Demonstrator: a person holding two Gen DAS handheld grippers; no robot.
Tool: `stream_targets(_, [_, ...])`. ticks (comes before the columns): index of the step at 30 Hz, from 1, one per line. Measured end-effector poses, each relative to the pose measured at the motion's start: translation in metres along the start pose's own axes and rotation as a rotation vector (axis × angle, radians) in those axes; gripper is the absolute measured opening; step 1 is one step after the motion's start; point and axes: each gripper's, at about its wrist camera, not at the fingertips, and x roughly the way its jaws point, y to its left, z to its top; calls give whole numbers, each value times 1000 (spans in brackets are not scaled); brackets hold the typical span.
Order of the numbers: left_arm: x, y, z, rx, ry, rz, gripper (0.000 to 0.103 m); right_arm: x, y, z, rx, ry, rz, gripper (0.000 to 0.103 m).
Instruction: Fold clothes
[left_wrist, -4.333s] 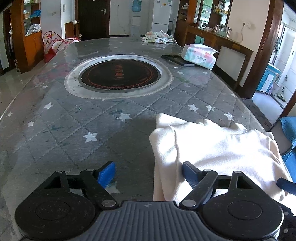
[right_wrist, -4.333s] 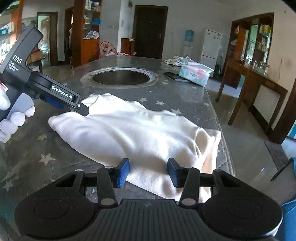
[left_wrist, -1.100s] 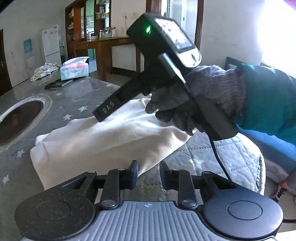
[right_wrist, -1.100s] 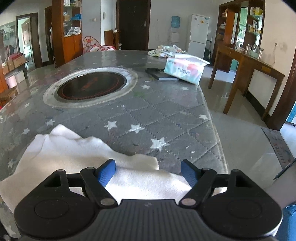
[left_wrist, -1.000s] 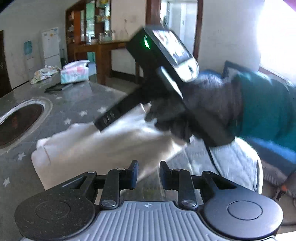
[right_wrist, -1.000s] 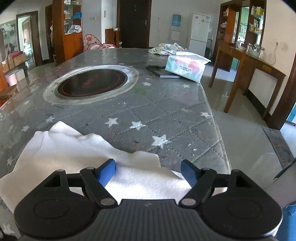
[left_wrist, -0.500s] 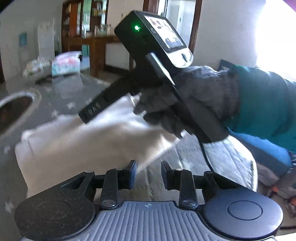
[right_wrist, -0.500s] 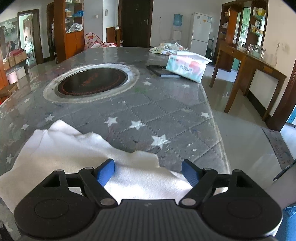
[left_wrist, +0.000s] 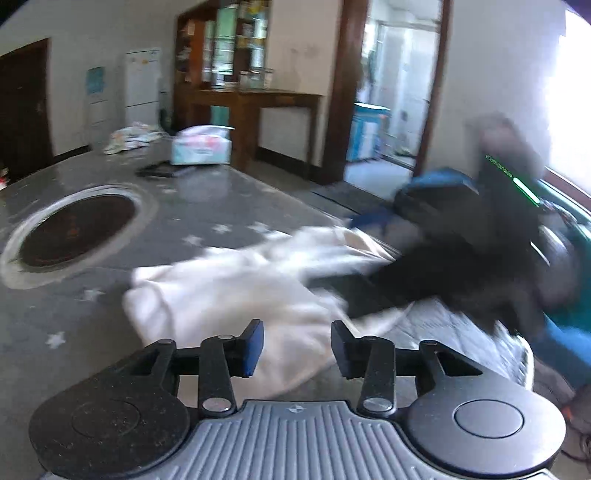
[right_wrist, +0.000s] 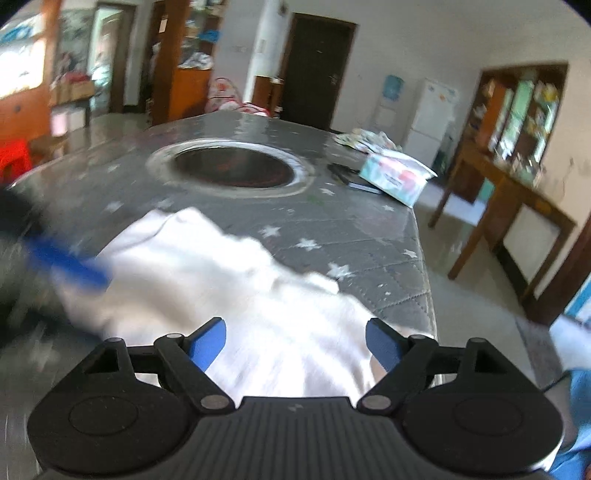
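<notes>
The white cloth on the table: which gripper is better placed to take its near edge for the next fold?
Probably the right gripper: its jaws are opening wide, low over the white cloth near the table edge. The left gripper is opening too, but narrower.

A: How many garments lie on the table (right_wrist: 354, 236)?
B: One white garment (right_wrist: 221, 280), near. Far off, one tissue box (right_wrist: 395, 177), one dark flat object (right_wrist: 351, 177) and one crumpled cloth (right_wrist: 365, 140)
A: Grippers?
B: Two: left gripper (left_wrist: 297, 345), right gripper (right_wrist: 295, 341)

Both wrist views look down along their own fingers, close over the white garment (left_wrist: 236, 291) they share, facing crosswise.
</notes>
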Motion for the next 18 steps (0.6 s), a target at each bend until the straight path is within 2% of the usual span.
stream_targets(5, [11, 12, 5, -52, -7, 50, 45, -19, 27, -22, -121, -34, -37, 86])
stream_targets(10, [22, 17, -3, -65, 31, 84, 45, -32, 32, -29, -110, -26, -5, 87])
stream_targets(14, [21, 20, -8, -86, 41, 98, 46, -39, 19, -23, -21, -63, -7, 88])
stream_targets(18, [17, 16, 1, -95, 6, 92, 50, -28, 4, -25, 80, -36, -33, 88])
